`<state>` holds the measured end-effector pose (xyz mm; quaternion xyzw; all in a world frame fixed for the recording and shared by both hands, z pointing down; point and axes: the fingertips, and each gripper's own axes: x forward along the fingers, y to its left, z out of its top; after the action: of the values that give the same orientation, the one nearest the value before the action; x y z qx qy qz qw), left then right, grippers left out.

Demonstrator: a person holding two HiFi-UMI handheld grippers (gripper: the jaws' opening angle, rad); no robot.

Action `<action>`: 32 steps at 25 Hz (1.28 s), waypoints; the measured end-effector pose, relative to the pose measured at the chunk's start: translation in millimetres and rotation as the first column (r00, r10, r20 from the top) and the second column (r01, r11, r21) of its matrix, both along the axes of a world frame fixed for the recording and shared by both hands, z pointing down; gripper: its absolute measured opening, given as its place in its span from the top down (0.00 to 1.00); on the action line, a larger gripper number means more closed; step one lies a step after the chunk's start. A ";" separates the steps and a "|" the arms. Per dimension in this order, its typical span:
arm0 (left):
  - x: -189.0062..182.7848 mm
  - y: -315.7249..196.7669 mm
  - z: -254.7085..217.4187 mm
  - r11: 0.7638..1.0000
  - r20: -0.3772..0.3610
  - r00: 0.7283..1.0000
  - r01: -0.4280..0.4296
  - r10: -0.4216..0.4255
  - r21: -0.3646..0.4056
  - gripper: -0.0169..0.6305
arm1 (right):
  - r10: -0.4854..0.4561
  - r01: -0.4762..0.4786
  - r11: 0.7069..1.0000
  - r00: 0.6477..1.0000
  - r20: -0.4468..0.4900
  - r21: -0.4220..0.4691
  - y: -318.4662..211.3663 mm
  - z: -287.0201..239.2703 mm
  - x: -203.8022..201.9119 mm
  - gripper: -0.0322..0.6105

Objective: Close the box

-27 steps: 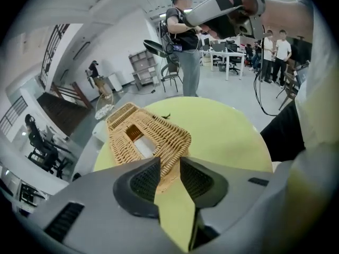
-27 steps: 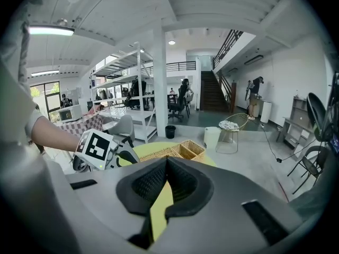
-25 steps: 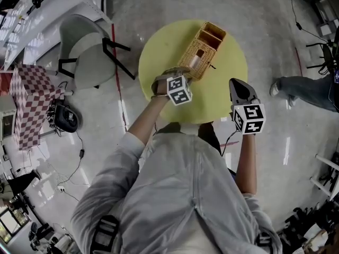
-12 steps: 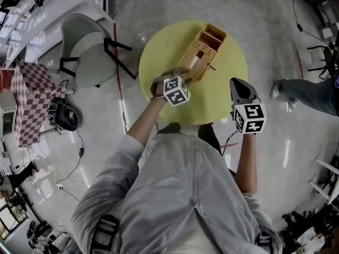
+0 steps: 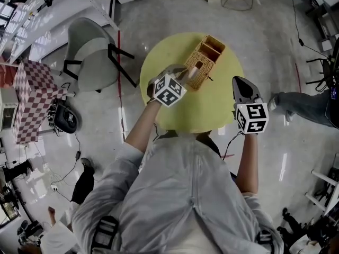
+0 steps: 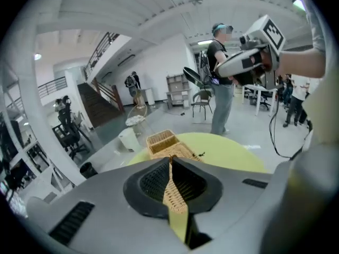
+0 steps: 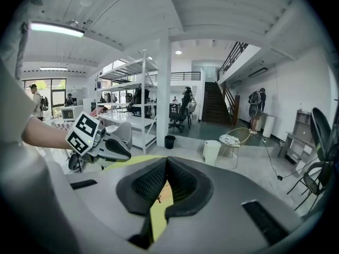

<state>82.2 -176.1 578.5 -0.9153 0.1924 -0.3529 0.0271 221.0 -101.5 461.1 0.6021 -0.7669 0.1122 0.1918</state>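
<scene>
A long wicker box [image 5: 204, 62] lies aslant on the round yellow table [image 5: 212, 110]. Its far compartment stands uncovered, while woven lid covers its near part. My left gripper [image 5: 181, 72] hovers at the box's near end. Its jaws are closing, and in the left gripper view [image 6: 170, 160] the tips meet with nothing between them. The box [image 6: 164, 144] shows just beyond them. My right gripper [image 5: 238, 82] hangs over the table's right side, apart from the box. In the right gripper view [image 7: 166, 161] it is shut and empty.
A grey chair [image 5: 90, 57] stands left of the table, with a checkered crate [image 5: 32, 97] farther left. A person's leg [image 5: 307, 91] shows at the right edge, and another person [image 5: 85, 184] stands at lower left. Cables lie on the floor.
My left gripper has turned and shifted a little left at the box's near end. The right gripper has stayed put. A person has come into view at lower left.
</scene>
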 end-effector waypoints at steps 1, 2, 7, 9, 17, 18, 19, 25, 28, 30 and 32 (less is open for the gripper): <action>0.3 -5.1 -11.5 1.000 -0.043 0.999 0.030 -0.030 -0.006 0.91 | -0.004 0.004 1.000 1.000 -0.006 0.013 -3.9 -6.7 2.1 0.92; 0.3 -10.0 -23.2 0.998 -0.086 0.995 0.058 -0.058 -0.013 0.92 | -0.008 0.008 1.000 1.000 -0.011 0.026 -8.0 -13.5 4.1 0.92; -4.9 -26.2 -81.9 0.987 -0.255 0.955 0.160 -0.153 0.006 0.93 | -0.031 0.033 0.995 0.999 -0.026 0.098 -22.2 -48.4 12.0 0.92; -9.7 -30.2 -103.4 0.983 -0.304 0.937 0.184 -0.170 0.020 0.93 | -0.038 0.041 0.991 0.999 -0.032 0.127 -26.6 -63.4 13.2 0.92; -26.3 -37.5 -194.1 0.964 -0.466 0.866 0.250 -0.179 0.093 0.93 | -0.091 0.103 0.973 0.994 -0.066 0.207 -42.7 -110.8 8.1 0.92; -27.8 -37.2 -203.1 0.961 -0.479 0.860 0.256 -0.177 0.104 0.93 | -0.101 0.114 0.971 0.992 -0.070 0.212 -43.9 -114.5 6.9 0.92; -29.4 -36.8 -211.2 0.958 -0.488 0.855 0.261 -0.174 0.116 0.93 | -0.108 0.122 0.968 0.991 -0.074 0.218 -44.8 -117.7 5.7 0.92; -38.4 -32.3 -244.4 0.940 -0.517 0.842 0.287 -0.154 0.187 0.93 | -0.129 0.148 0.958 0.987 -0.093 0.247 -47.7 -131.7 -0.2 0.92; -38.2 -35.1 -253.7 0.932 -0.508 0.849 0.289 -0.143 0.220 0.93 | -0.131 0.156 0.955 0.985 -0.113 0.253 -52.1 -137.8 -1.1 0.92; -38.4 -37.5 -254.5 0.931 -0.504 0.851 0.291 -0.146 0.222 0.93 | -0.129 0.159 0.954 0.983 -0.129 0.253 -54.7 -139.6 -0.9 0.92; -37.5 -38.2 -255.2 0.931 -0.508 0.849 0.293 -0.148 0.219 0.93 | -0.130 0.159 0.954 0.983 -0.129 0.254 -55.6 -140.4 0.0 0.92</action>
<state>44.7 -214.4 323.3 -0.9316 0.3471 -0.0822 0.0700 220.9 -157.2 320.7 0.5697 -0.8052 -0.0383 0.1602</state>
